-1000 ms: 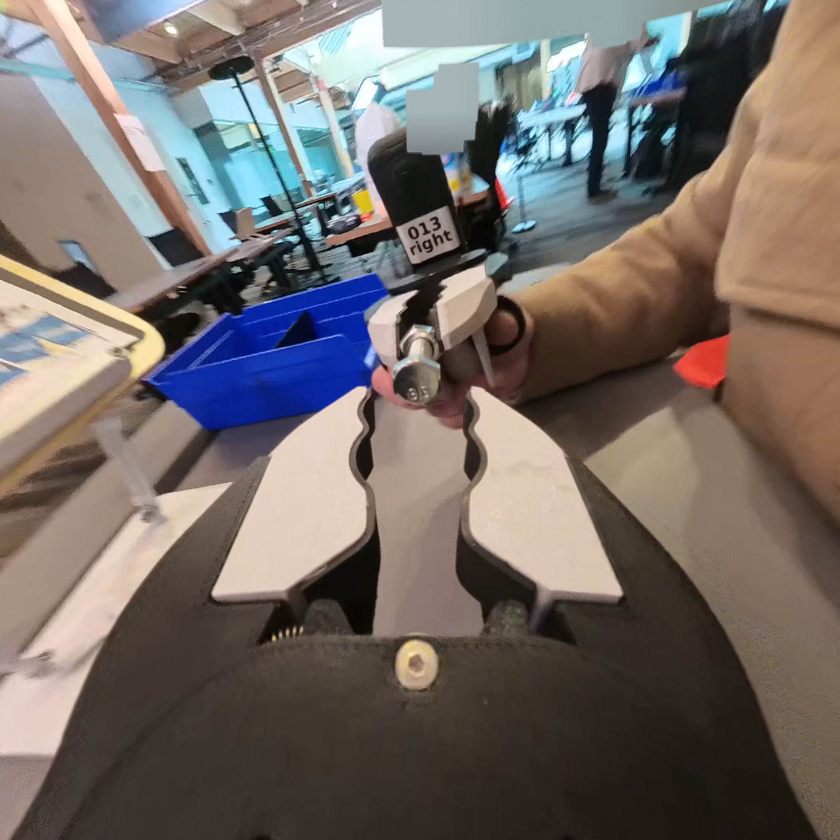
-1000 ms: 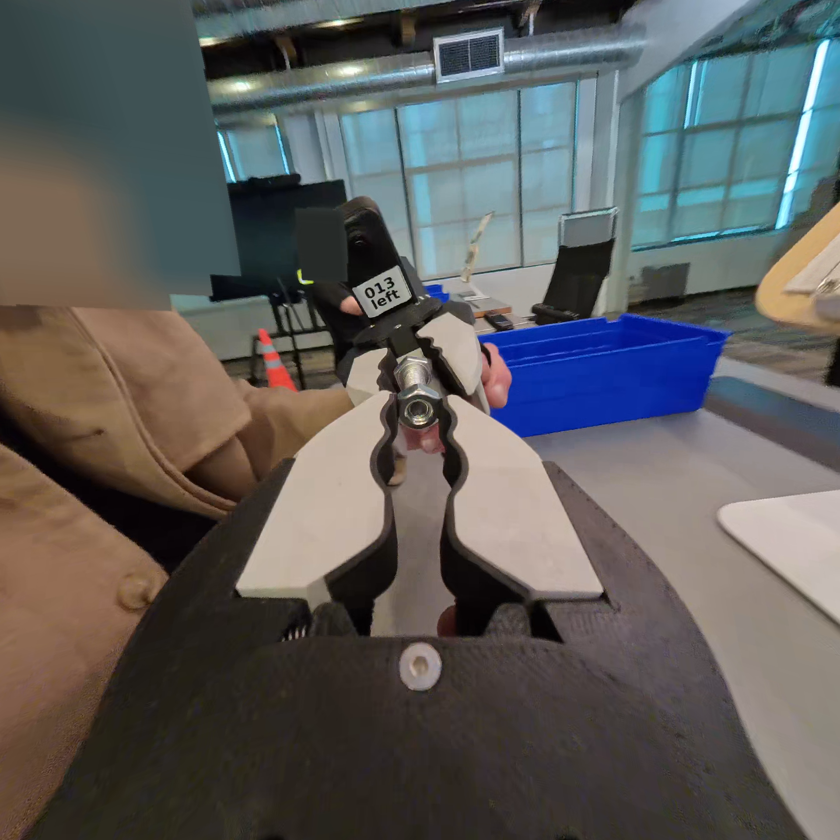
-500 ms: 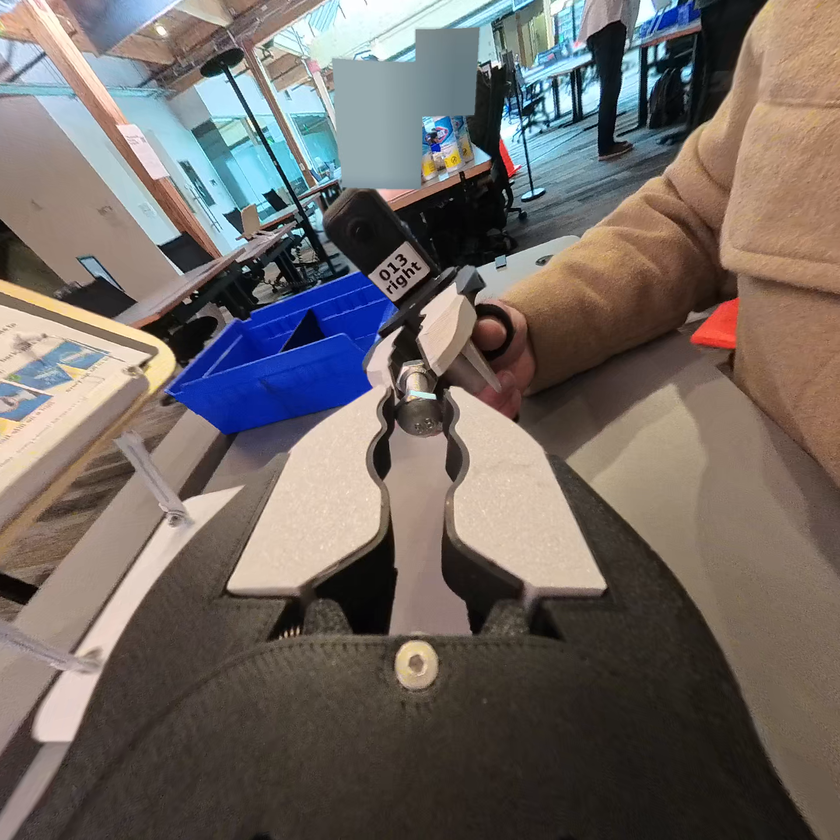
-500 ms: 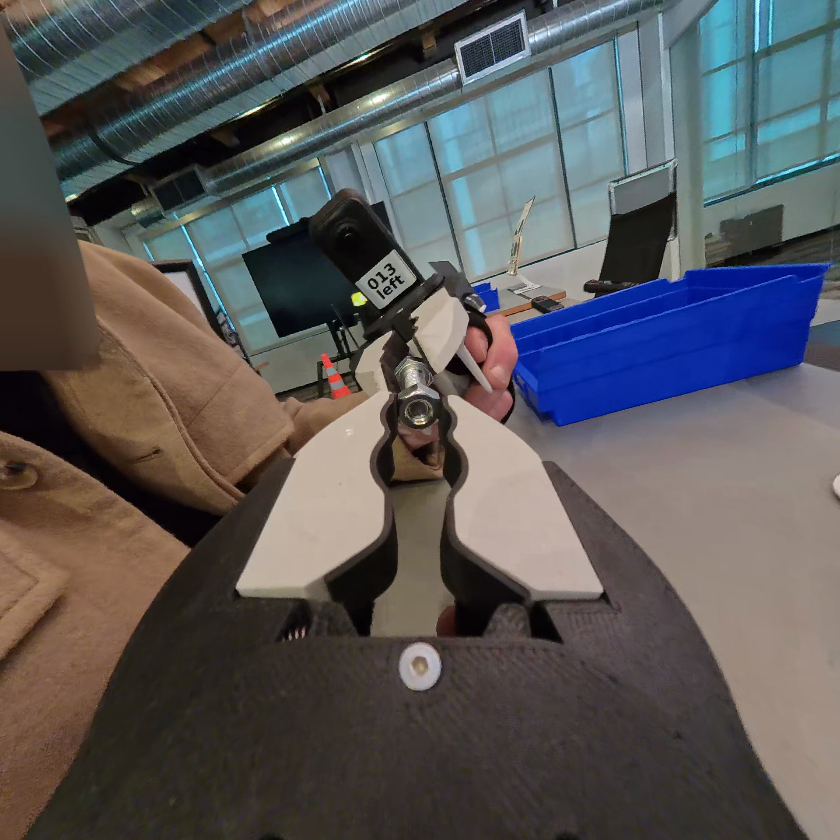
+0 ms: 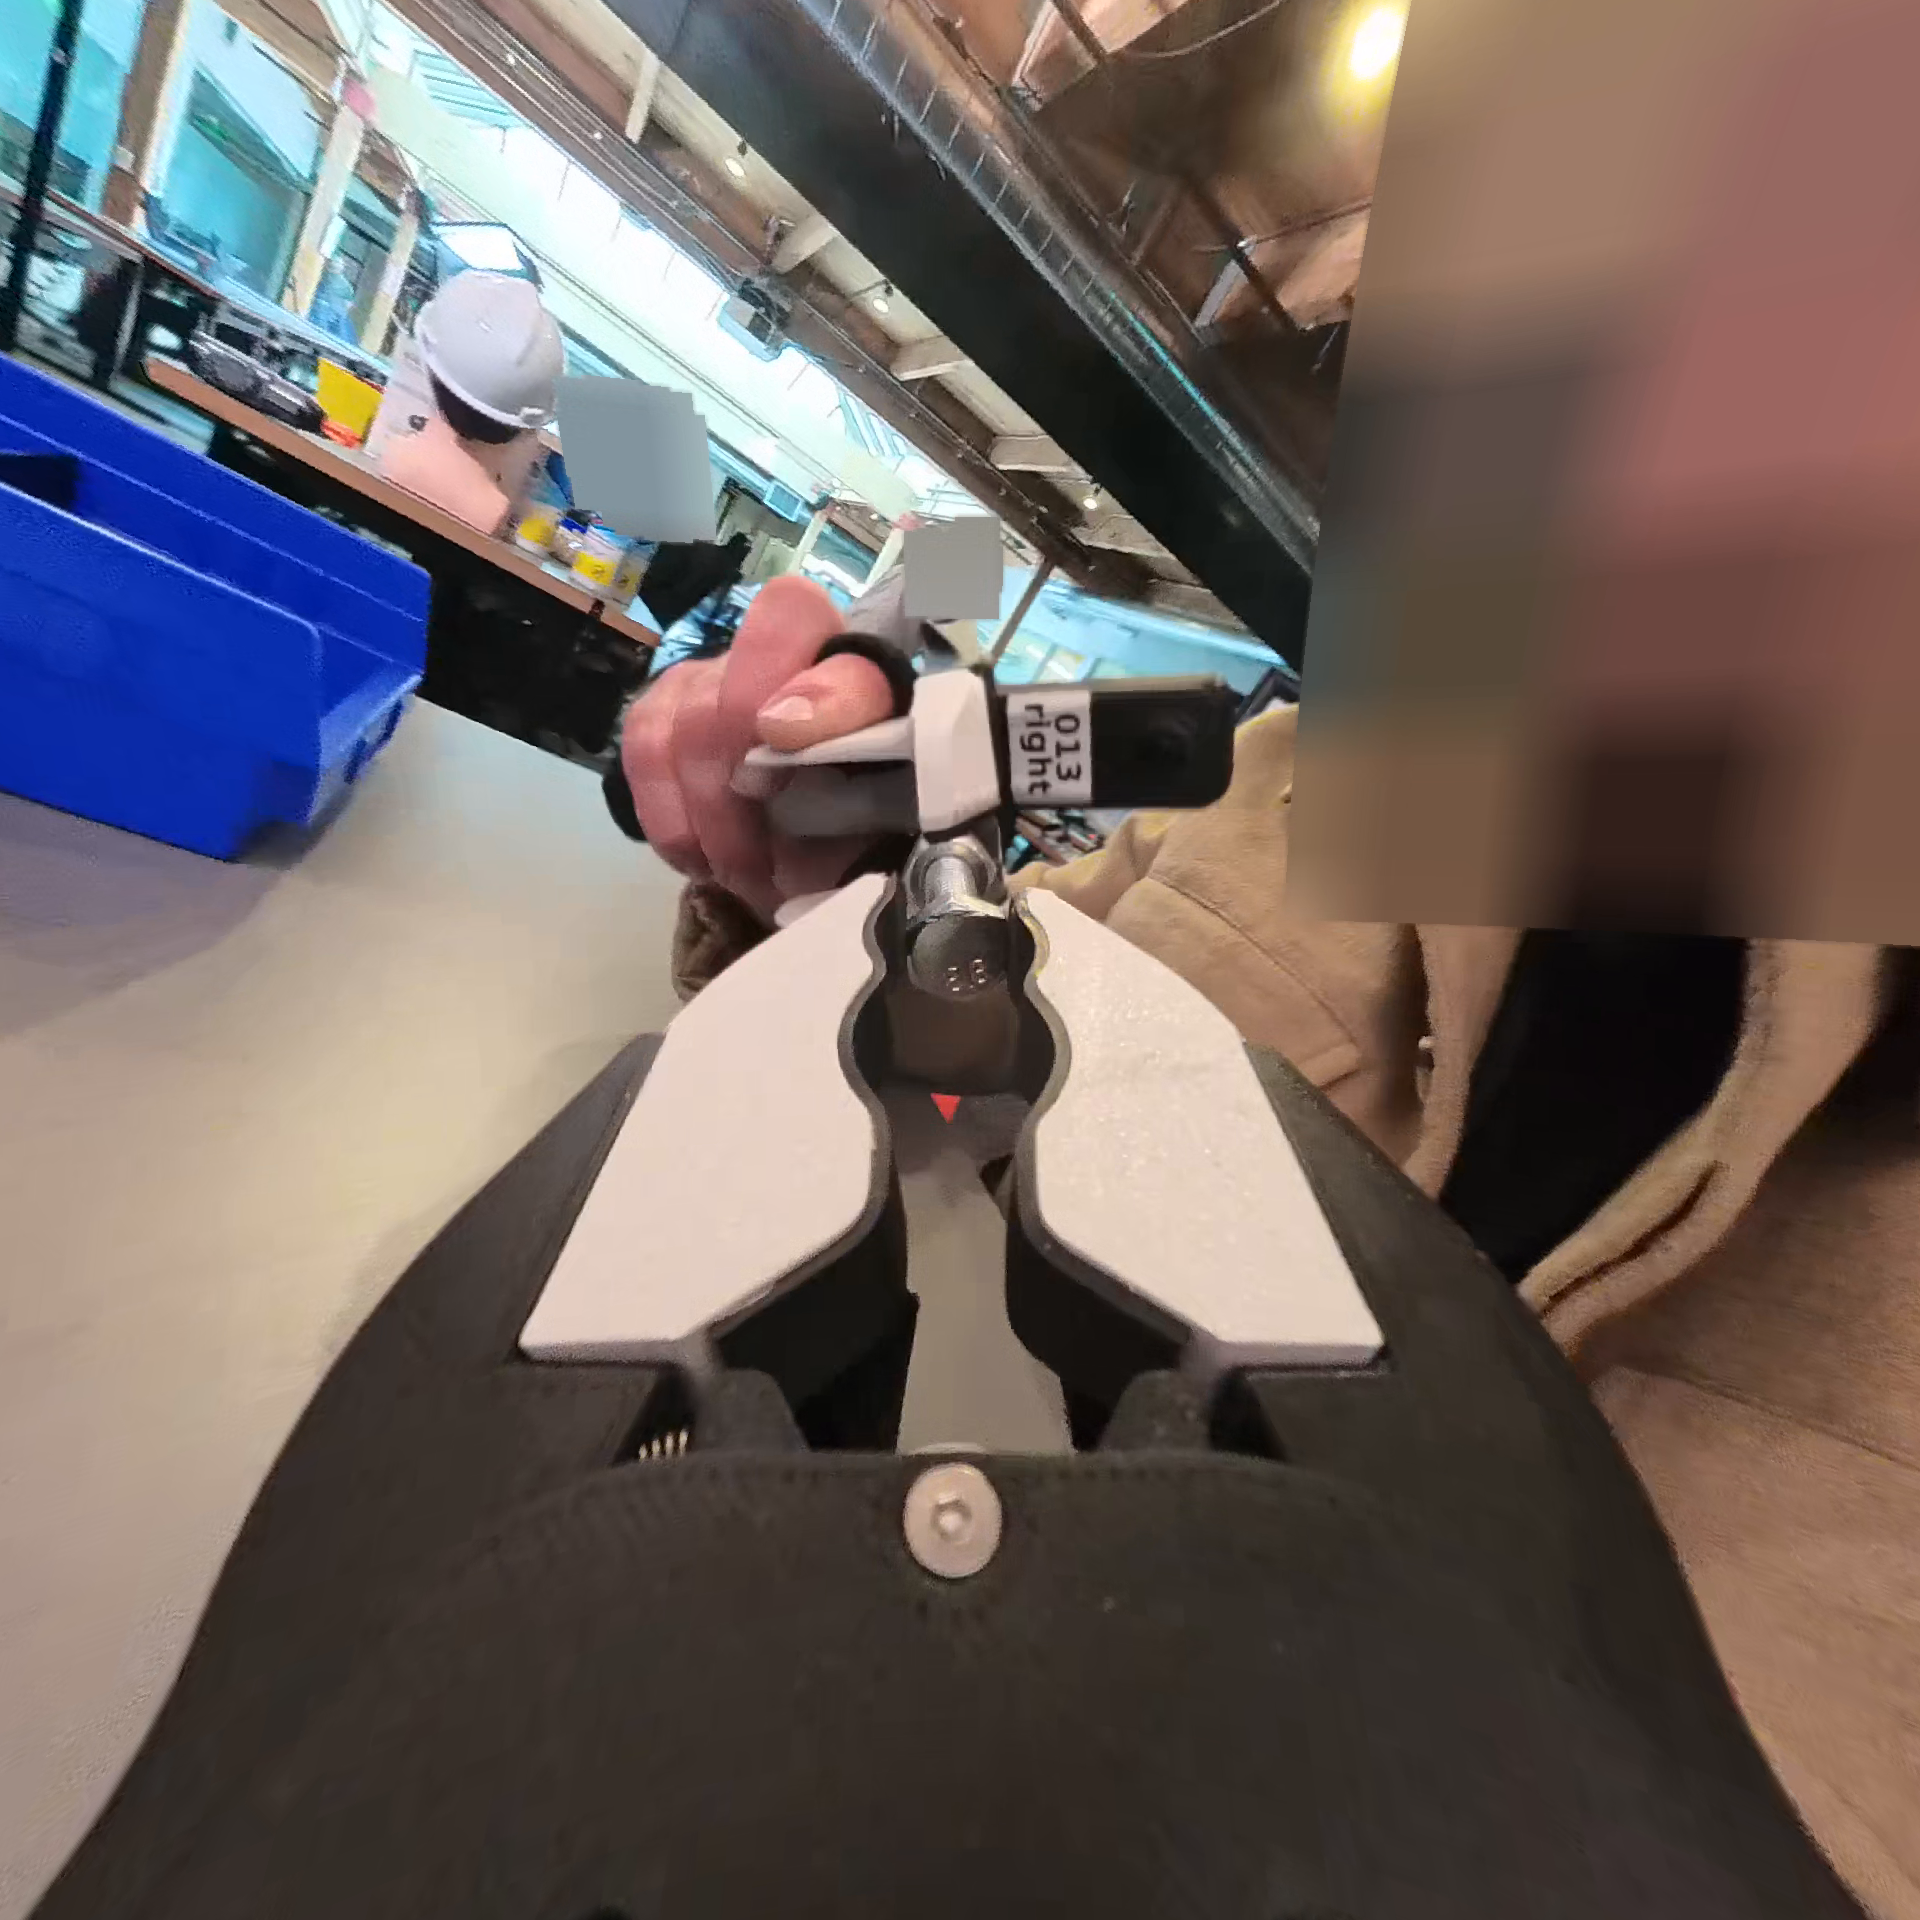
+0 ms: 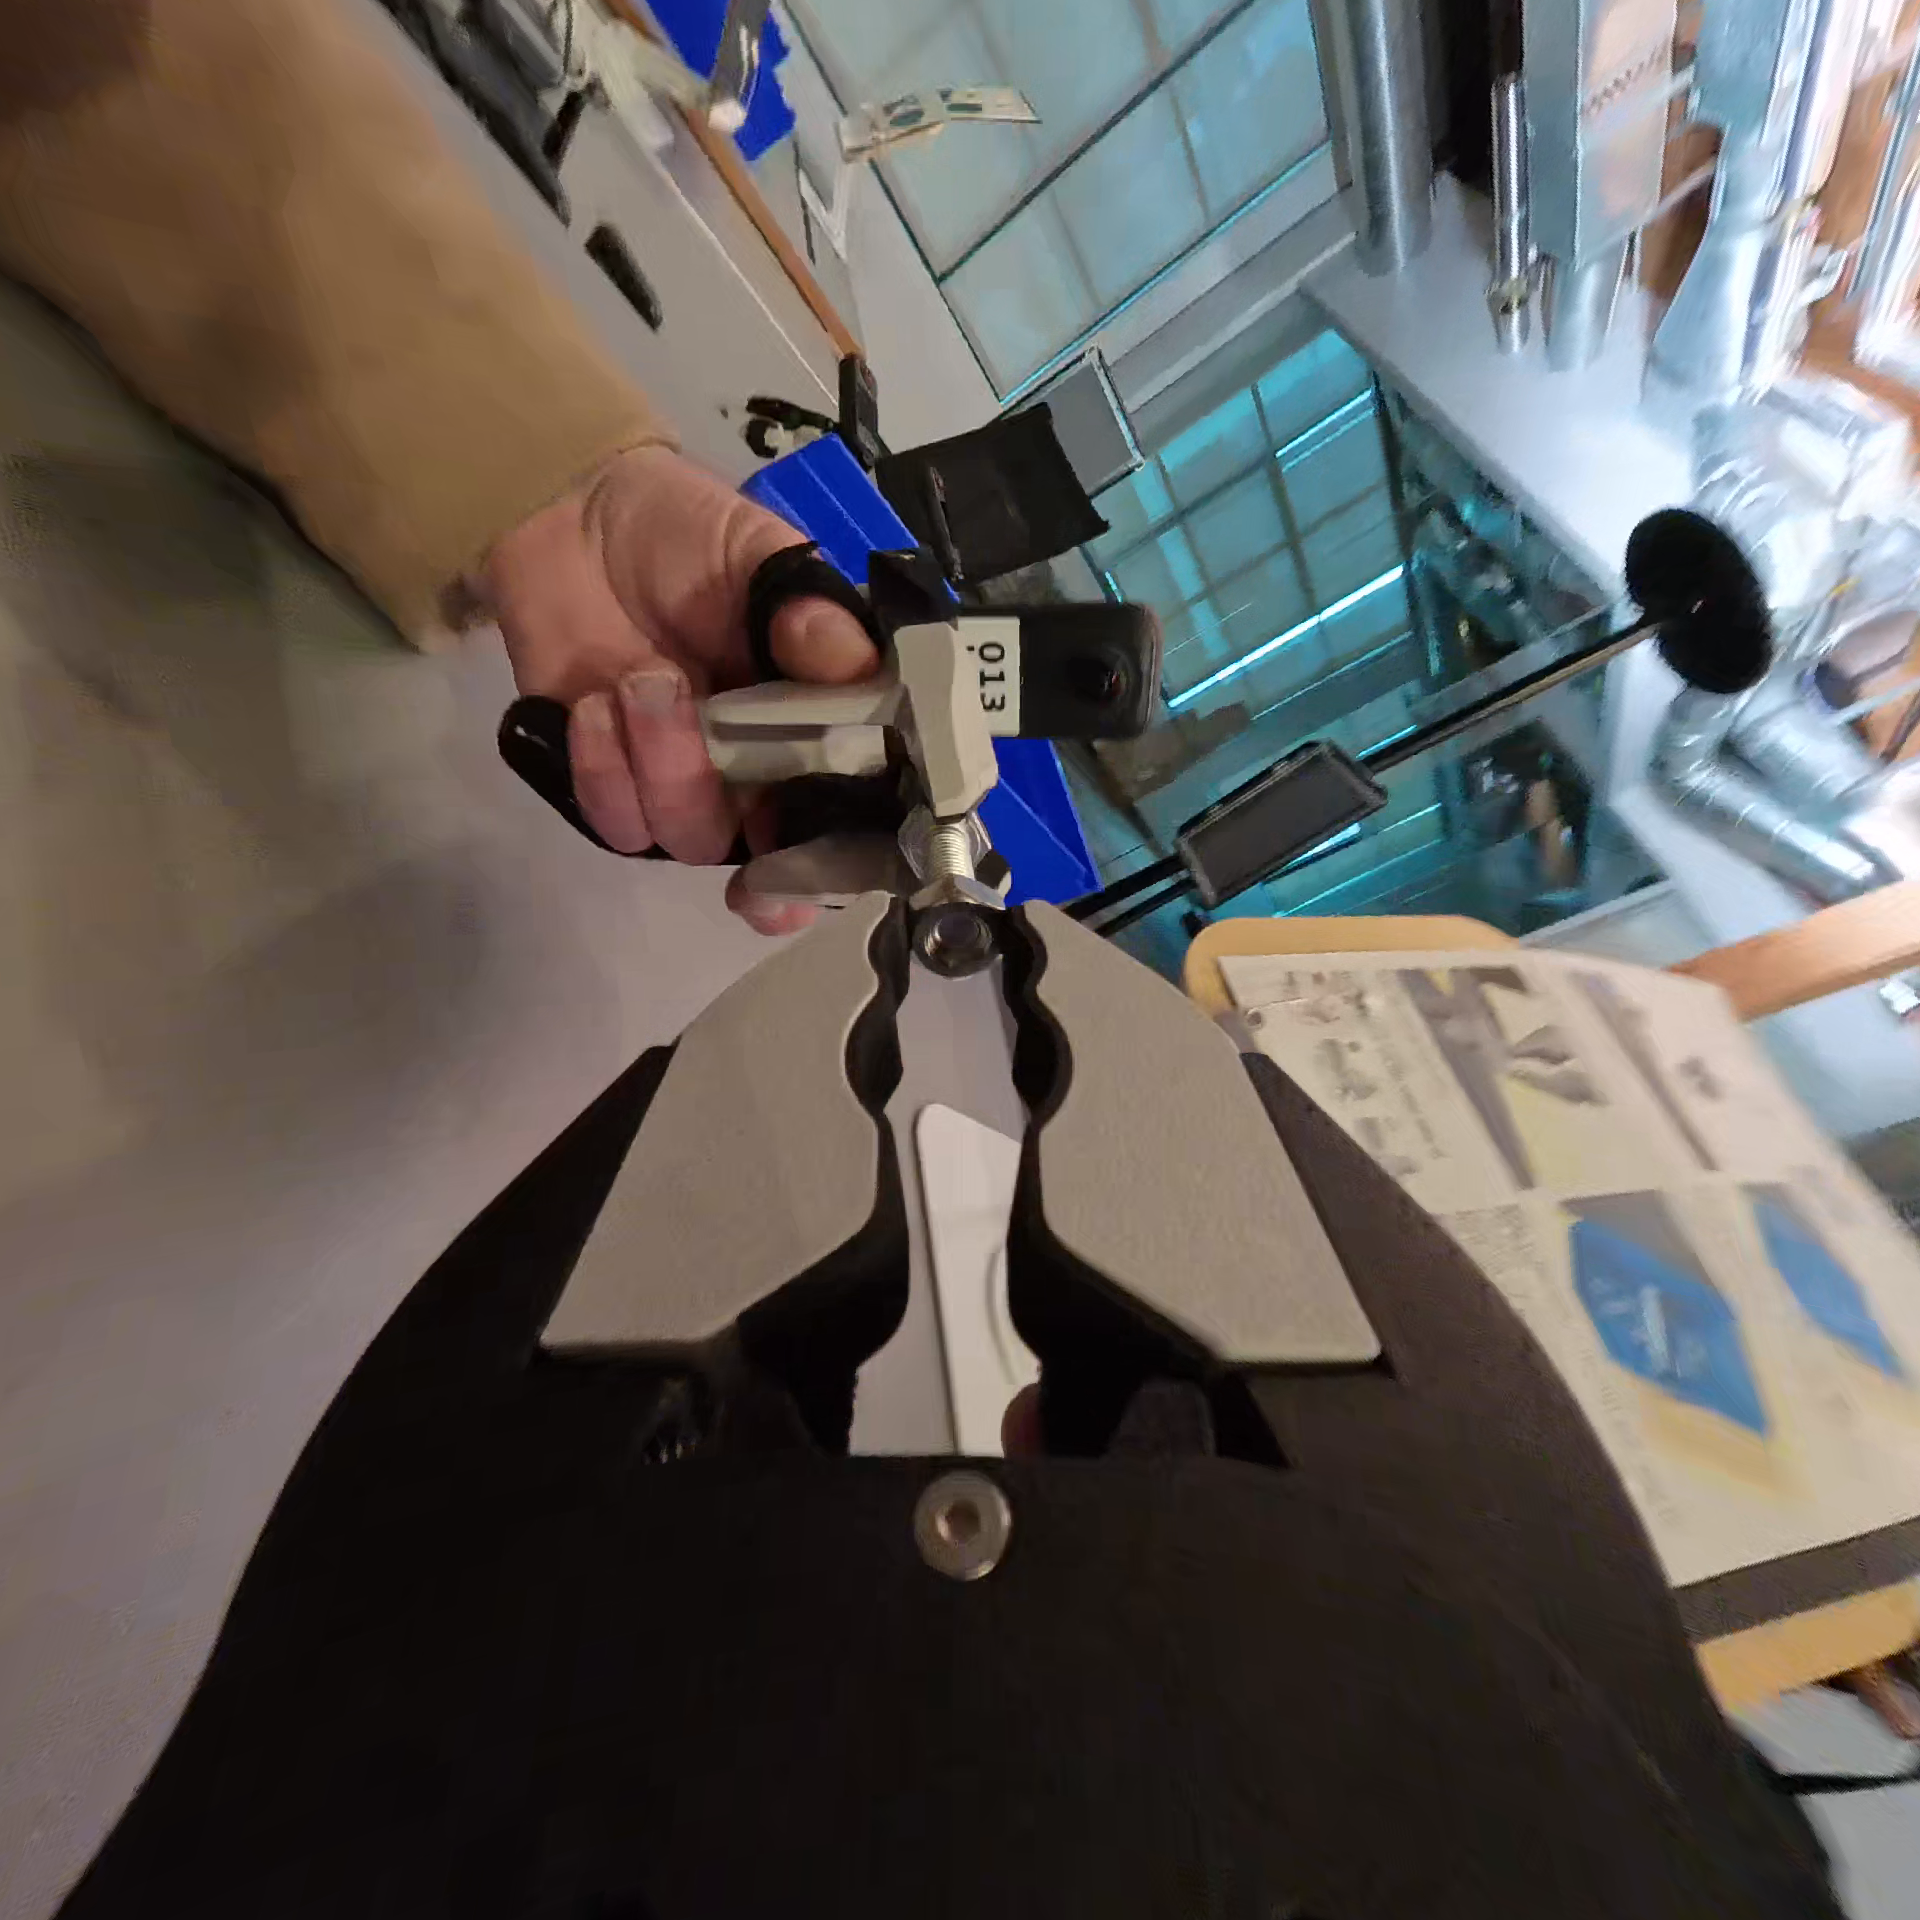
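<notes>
the left gripper (image 5: 956,935) is closed down on the hexagonal head of a steel bolt (image 5: 954,961), the head seated in the scalloped notch near the fingertips, which looks like the reason it sits there: the curve keeps the flats from slipping round. the bolt's threaded shank points straight away from it into the right gripper (image 6: 951,930), which faces it tip to tip and is pinched shut on a nut (image 6: 948,940) at the shank's far end, so that the two tools hold one assembly between them, up in the air above the grey table (image 5: 260,1039). a second nut (image 6: 940,836) seems to sit further along the thread, though i cannot tell exactly how it is seated. the two tools are rolled a quarter turn against each other, each seeing the other lying on its side, a pose that suits twisting one end against the other. behind each tool a bare hand (image 6: 665,727) grips the handle, a tan sleeve (image 6: 343,312) running back to the person's jacket. just beyond, a blue bin (image 5: 187,675) stands on the table, and to the side of the right tool a printed sheet on a wooden board (image 6: 1558,1195) leans in. far back are desks, windows and a figure in a white hard hat (image 5: 488,348).
</notes>
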Available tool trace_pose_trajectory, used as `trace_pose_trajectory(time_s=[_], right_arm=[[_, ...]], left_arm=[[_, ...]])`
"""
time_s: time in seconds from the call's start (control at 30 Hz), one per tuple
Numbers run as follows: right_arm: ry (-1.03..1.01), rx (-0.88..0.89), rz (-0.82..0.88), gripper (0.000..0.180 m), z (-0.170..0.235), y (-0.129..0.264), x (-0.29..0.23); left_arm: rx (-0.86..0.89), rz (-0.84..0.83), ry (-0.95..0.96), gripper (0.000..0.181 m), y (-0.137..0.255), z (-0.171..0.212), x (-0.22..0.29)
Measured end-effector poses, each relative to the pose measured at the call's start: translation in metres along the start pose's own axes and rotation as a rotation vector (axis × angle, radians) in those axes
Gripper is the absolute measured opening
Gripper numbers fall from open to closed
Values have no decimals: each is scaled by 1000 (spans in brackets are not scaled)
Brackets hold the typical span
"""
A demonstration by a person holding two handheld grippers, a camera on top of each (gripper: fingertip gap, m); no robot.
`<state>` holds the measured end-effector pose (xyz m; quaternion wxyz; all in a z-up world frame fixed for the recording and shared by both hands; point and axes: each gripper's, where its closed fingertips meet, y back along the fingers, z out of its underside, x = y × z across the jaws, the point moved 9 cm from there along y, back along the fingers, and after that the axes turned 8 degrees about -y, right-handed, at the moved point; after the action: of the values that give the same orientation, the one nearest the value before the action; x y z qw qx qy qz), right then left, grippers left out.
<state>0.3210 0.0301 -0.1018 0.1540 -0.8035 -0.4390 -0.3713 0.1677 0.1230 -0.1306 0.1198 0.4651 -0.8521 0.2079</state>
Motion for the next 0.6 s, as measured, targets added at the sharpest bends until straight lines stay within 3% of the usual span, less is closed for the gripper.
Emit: trace_pose_trajectory(time_s=[0.13,0.33,0.5,0.6], right_arm=[[60,-12,6,18,-3,0,-3],[-214,82,-26,18,5,0,6],[-397,139,-67,18,13,-2,10],[-604,193,-104,18,22,-3,15]], left_arm=[[39,65,71,18,0,6,-4],[70,40,-17,19,-1,0,-1],[27,-24,-105,46,-4,-2,1],[-34,-123,-273,48,-2,-6,5]])
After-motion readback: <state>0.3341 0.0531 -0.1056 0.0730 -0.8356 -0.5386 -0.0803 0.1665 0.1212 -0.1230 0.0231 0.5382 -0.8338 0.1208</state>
